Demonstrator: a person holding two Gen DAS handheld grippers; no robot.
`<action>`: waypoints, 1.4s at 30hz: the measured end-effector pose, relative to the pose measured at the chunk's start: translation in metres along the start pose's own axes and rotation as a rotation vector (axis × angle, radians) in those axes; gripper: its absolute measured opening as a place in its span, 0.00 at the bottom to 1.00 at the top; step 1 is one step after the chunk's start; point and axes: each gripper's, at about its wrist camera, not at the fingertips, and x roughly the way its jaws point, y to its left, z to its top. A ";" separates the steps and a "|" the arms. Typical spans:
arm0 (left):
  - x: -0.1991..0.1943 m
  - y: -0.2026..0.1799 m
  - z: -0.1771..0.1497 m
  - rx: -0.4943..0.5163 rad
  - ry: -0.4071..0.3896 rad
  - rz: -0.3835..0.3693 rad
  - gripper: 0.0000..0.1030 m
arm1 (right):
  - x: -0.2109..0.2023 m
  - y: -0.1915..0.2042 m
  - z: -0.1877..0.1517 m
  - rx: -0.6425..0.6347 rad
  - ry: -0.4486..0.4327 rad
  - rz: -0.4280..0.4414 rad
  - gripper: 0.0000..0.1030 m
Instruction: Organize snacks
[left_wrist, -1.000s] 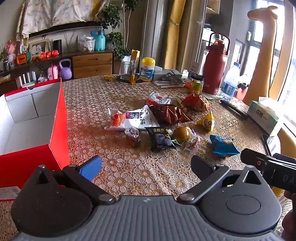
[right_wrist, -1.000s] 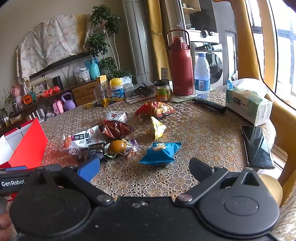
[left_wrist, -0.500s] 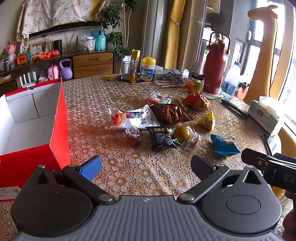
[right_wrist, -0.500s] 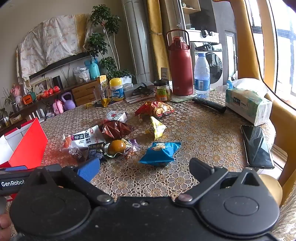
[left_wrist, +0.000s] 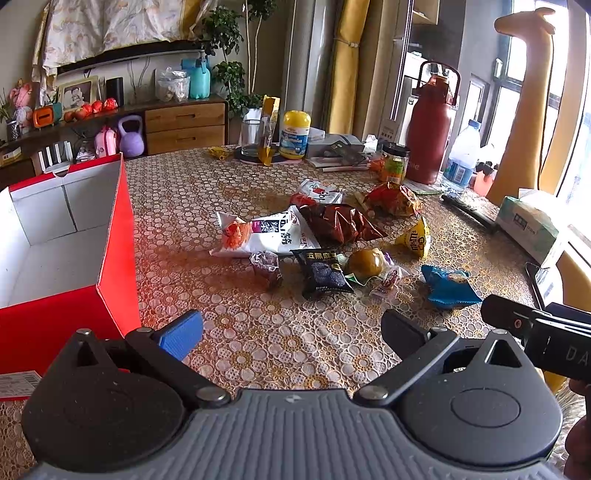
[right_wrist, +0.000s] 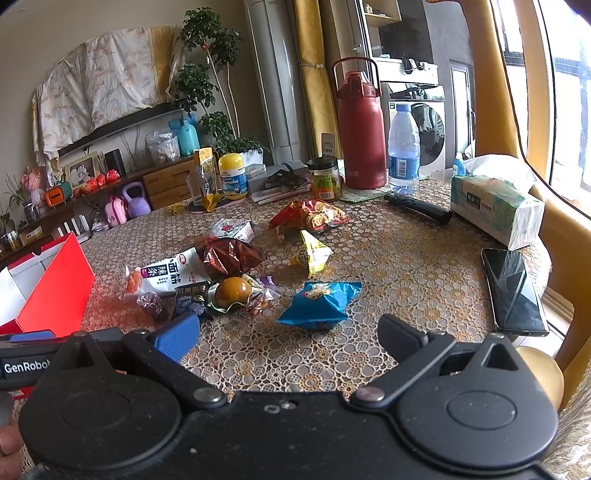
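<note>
Several snack packets lie in a loose pile mid-table: a white packet (left_wrist: 269, 232), a dark red bag (left_wrist: 340, 223), a black packet (left_wrist: 323, 271), a blue packet (left_wrist: 448, 286) (right_wrist: 321, 301), a yellow M&M's packet (left_wrist: 415, 238) and a red-orange bag (right_wrist: 308, 218). An open red box (left_wrist: 114, 236) with a white, empty inside stands at the left. My left gripper (left_wrist: 291, 328) is open and empty, near the table's front edge, short of the pile. My right gripper (right_wrist: 288, 332) is open and empty, just short of the blue packet.
At the back stand a red flask (right_wrist: 360, 125), a water bottle (right_wrist: 402, 147), a jar (right_wrist: 325, 179), a yellow-capped bottle (left_wrist: 294, 134) and a glass (left_wrist: 253, 138). A tissue pack (right_wrist: 495, 208), a black remote (right_wrist: 417, 208) and a phone (right_wrist: 513, 291) lie at the right.
</note>
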 end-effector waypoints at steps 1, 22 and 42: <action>0.001 0.000 0.000 0.000 0.002 0.001 1.00 | 0.000 0.001 0.000 0.000 0.000 0.000 1.00; 0.005 0.001 -0.002 0.001 0.007 0.004 1.00 | 0.006 0.001 -0.003 -0.004 0.012 -0.002 1.00; 0.006 0.001 -0.003 0.005 0.016 0.009 1.00 | 0.005 0.000 -0.003 -0.003 0.014 -0.003 1.00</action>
